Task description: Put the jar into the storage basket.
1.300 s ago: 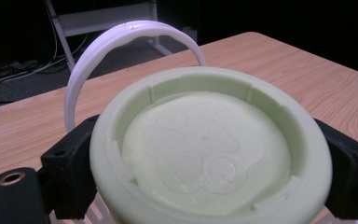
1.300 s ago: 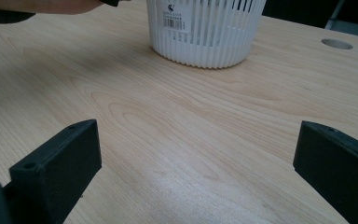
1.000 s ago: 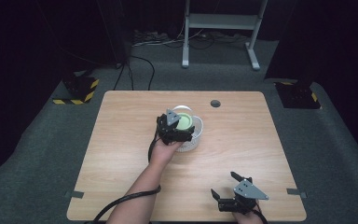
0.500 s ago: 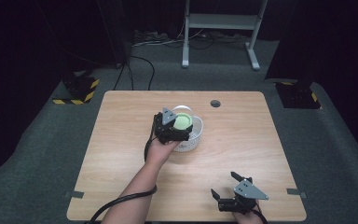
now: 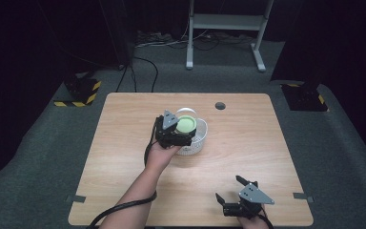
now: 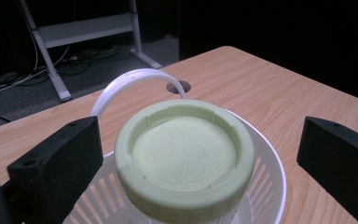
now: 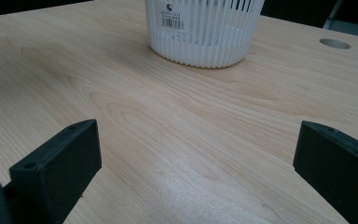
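Note:
A white slatted basket [image 5: 201, 139] stands at the middle of the wooden table [image 5: 267, 143], its handle [image 6: 135, 77] arched up behind. Inside it sits a container with a pale green round lid [image 5: 187, 124] [image 6: 185, 154], rising above the basket rim [image 6: 272, 163]. My left gripper [image 5: 183, 130] [image 6: 200, 140] hovers over the basket, open, one jaw on each side of the green lid with a gap on both sides. My right gripper [image 5: 228, 188] [image 7: 196, 149] rests low near the table's front edge, open, nothing between its jaws, facing the basket [image 7: 205, 28].
A round cable hole [image 5: 220, 105] [image 7: 334, 43] lies in the table behind the basket. The left gripper's cable [image 5: 119, 210] trails off the front edge. Beyond the table are a white metal frame [image 5: 228, 21] and yellow-black striped floor blocks [image 5: 78, 93].

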`<state>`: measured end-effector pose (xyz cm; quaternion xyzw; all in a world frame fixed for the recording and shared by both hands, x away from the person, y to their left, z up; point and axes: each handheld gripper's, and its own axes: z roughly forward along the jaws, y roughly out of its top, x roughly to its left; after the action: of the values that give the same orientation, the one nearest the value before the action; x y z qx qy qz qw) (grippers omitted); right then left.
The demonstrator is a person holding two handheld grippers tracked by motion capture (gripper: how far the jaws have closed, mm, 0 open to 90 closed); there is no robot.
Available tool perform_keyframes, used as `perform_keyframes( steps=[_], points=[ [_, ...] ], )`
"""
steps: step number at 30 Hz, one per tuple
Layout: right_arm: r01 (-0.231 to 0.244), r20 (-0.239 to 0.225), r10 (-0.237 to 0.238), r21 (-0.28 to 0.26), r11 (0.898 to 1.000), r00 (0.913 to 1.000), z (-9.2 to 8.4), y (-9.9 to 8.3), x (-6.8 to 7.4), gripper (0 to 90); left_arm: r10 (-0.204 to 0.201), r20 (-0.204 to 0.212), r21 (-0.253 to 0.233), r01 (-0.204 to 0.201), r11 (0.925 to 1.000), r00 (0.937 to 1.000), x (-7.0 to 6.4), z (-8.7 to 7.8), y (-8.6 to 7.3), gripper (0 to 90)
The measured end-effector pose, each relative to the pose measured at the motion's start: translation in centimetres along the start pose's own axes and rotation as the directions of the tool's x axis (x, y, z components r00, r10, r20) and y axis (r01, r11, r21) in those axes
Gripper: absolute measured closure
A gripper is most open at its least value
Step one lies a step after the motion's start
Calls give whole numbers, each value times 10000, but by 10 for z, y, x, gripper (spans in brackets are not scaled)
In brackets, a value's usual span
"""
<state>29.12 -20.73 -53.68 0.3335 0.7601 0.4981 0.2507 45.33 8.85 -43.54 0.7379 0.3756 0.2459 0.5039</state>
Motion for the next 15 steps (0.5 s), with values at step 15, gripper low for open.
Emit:
perform_keyframes(
  steps=[15],
  points=[
    [52, -9, -52, 26, 10000, 10000, 0, 0, 0, 8, -83, 231, -18, 84, 10000, 9997, 3, -11, -8, 8]
  ],
)
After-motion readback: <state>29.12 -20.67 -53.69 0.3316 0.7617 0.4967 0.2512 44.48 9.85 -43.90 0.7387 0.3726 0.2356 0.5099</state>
